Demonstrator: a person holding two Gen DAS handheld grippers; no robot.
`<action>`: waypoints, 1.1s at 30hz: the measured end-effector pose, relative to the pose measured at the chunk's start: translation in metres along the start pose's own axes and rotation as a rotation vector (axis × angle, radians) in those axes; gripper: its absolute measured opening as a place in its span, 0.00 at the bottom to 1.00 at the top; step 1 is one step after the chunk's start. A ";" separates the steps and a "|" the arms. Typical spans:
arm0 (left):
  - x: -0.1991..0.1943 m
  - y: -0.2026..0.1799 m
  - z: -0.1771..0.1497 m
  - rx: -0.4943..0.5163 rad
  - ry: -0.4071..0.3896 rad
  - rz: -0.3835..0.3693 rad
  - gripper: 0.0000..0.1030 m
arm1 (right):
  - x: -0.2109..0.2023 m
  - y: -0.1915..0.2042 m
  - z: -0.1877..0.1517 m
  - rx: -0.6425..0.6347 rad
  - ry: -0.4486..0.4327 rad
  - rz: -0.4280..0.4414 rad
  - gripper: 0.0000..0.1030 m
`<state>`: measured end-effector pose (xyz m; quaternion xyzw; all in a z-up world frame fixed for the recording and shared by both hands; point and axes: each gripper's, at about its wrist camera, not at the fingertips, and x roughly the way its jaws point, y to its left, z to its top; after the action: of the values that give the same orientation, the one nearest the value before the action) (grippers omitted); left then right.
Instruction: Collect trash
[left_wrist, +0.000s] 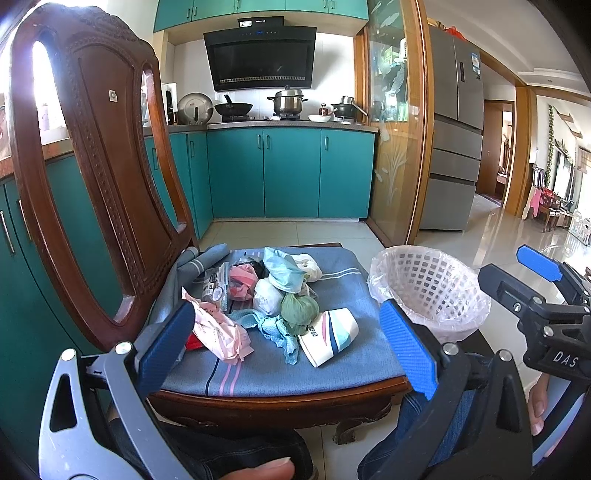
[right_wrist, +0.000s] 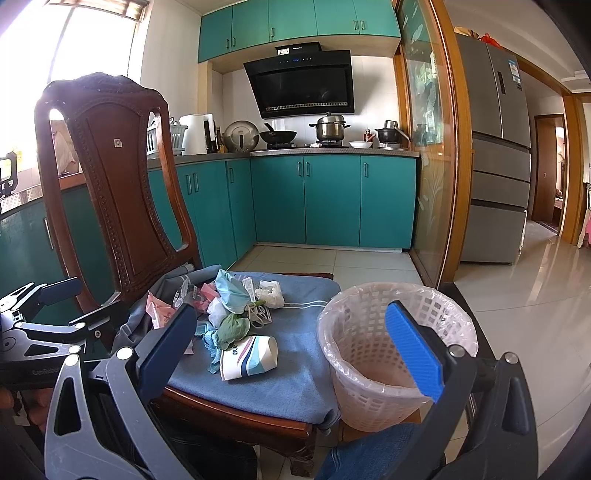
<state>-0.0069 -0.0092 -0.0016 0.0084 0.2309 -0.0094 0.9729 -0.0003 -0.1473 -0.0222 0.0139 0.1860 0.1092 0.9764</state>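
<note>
A heap of trash lies on the blue cushion (left_wrist: 325, 365) of a wooden chair: a paper cup (left_wrist: 328, 341) on its side, a pink wrapper (left_wrist: 218, 328), a green wad (left_wrist: 299, 310), a light-blue bag (left_wrist: 284, 271) and white wads. My left gripper (left_wrist: 291, 332) stands open just before the heap, its left finger beside the pink wrapper, nothing held. A white mesh bin (right_wrist: 384, 354) with a clear liner sits right of the chair. My right gripper (right_wrist: 291, 328) is open and empty, framing the paper cup (right_wrist: 251, 356) and the bin.
The carved chair back (left_wrist: 92, 155) rises at left. Teal cabinets (left_wrist: 291, 173) and a stove with pots stand behind. A glass door (left_wrist: 395, 122) and a grey fridge (left_wrist: 456, 140) are on the right, with shiny tiled floor (right_wrist: 517, 314) beyond. A person's jeans show below.
</note>
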 end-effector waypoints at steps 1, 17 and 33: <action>0.000 0.000 0.000 0.000 0.000 -0.001 0.97 | 0.000 0.000 0.000 0.000 0.000 0.000 0.97; 0.000 0.000 -0.002 -0.002 0.003 -0.001 0.97 | 0.001 0.004 -0.003 -0.005 0.004 0.005 0.97; 0.000 0.000 -0.003 -0.002 0.006 -0.003 0.97 | 0.001 0.006 -0.004 -0.009 0.006 0.009 0.97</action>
<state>-0.0087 -0.0090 -0.0040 0.0071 0.2337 -0.0103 0.9722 -0.0020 -0.1411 -0.0263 0.0099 0.1884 0.1143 0.9754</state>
